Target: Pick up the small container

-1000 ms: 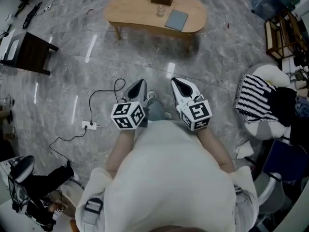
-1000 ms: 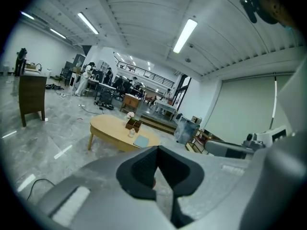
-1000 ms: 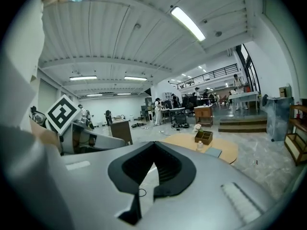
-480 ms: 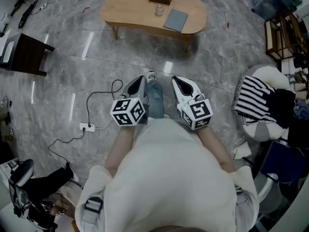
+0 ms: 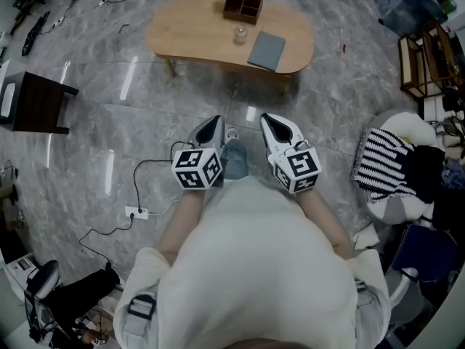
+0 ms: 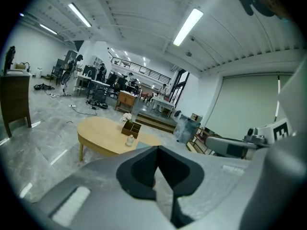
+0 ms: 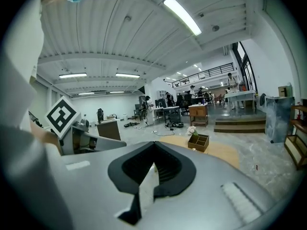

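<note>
The small container (image 5: 239, 35) is too tiny to show detail.

The container (image 5: 240, 35) ahead of me is a small, pale, glossy jar with a rounded body and a narrower top. It stands upright on the light wooden tabletop (image 5: 189, 31), close to the middle, with bare wood all round its base. It is on my side of the dark box (image 5: 243, 6), near it but apart, and just left of the flat grey pad (image 5: 267, 50). I cannot tell whether it has a lid.
</note>
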A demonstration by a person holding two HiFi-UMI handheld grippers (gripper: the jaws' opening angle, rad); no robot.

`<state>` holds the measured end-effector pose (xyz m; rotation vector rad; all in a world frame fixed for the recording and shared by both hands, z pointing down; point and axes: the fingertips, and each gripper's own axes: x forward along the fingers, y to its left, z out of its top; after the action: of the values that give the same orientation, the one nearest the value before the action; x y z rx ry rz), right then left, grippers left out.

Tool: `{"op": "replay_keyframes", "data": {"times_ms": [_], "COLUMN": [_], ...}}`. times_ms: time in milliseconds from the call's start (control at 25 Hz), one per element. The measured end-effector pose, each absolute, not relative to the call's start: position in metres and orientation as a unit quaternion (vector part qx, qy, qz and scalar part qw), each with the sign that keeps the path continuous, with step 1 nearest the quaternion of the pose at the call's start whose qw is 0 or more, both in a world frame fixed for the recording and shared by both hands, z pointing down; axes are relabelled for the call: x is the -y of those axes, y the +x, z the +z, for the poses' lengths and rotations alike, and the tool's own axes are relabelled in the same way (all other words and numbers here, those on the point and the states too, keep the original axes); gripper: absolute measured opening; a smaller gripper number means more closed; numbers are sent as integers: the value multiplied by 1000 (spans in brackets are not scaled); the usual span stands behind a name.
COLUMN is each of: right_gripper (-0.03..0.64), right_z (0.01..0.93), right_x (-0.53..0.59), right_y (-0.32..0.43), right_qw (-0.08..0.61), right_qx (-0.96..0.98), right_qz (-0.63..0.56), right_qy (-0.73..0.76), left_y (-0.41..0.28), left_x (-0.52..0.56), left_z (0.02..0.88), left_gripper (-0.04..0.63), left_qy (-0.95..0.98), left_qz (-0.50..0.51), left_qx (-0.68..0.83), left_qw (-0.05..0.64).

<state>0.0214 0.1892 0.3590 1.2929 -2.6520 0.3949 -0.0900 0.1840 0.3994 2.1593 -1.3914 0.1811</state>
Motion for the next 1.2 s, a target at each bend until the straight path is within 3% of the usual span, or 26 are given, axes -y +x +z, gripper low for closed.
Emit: {"op": "replay_keyframes", "data": {"times_ms": [520, 1200], "right_gripper": [-2, -2], "right_z": [351, 383], "right_x": [-31, 75], "right_y": [-3, -13], "right_qw": [92, 105], "right_qx": [871, 840], "right_qz": [128, 170], "right_qy": [465, 504], "left_y": [-105, -126], "left_x": [-27, 90], "left_z": [398, 440], "left_gripper": [2, 2], "left_qy": [829, 837], "left_qz": [93, 119], "left_qx": [477, 442], "left_qw": [277, 300]}}
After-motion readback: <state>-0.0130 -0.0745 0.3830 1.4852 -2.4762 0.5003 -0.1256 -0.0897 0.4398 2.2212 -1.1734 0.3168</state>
